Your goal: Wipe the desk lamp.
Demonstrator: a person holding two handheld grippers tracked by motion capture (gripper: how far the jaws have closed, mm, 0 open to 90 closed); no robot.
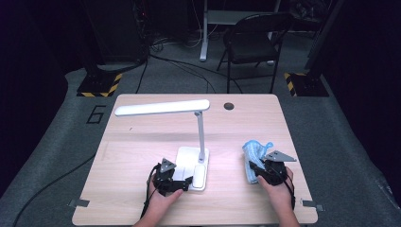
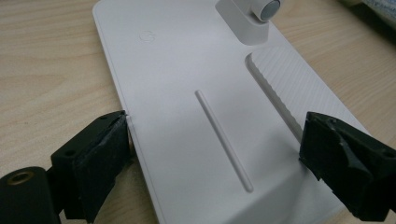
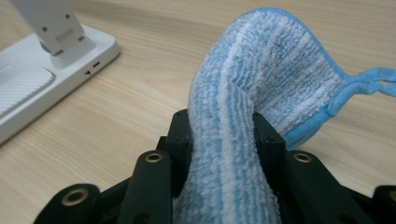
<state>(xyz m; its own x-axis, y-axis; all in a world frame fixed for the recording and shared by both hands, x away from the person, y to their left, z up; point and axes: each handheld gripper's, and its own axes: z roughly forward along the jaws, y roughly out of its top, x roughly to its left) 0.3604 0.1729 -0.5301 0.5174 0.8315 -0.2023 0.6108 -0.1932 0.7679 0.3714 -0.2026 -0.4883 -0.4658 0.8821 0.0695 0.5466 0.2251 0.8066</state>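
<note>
A white desk lamp (image 1: 201,132) stands mid-table on a flat white base (image 1: 189,158), its long head reaching left. My left gripper (image 1: 182,182) is at the base's near end. In the left gripper view my left gripper (image 2: 215,144) spans the base (image 2: 187,93), with one black pad on each long edge, shut on it. A blue and white striped cloth (image 1: 253,151) lies at the right. My right gripper (image 1: 257,172) holds its near end. In the right gripper view my right gripper (image 3: 223,135) is shut on the cloth (image 3: 271,70), which arches up and forward from the jaws.
The wooden table (image 1: 142,142) has a round cable hole (image 1: 229,106) near its far edge. A black folding chair (image 1: 253,40) stands beyond the table. In the right gripper view the lamp base (image 3: 42,84) lies to the left of the cloth.
</note>
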